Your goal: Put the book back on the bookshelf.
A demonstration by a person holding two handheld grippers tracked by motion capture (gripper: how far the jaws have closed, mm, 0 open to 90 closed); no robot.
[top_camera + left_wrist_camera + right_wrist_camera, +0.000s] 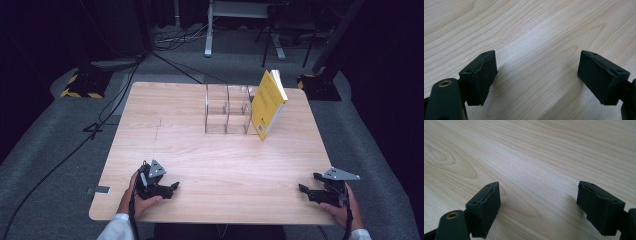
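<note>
Black rubber-padded left gripper (536,75) and right gripper (537,207) rest jaws apart, empty, on the pale wooden table (210,165). Far off, the yellow paperback book (268,103) leans against the clear acrylic rack (227,108). Nothing is grasped yet; next comes a reach to the book.

Wooden table (210,165), black cables (100,117) on grey floor (45,165) beyond

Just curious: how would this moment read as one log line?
left gripper: open, empty | right gripper: open, empty | yellow book: leaning on clear organizer
</note>
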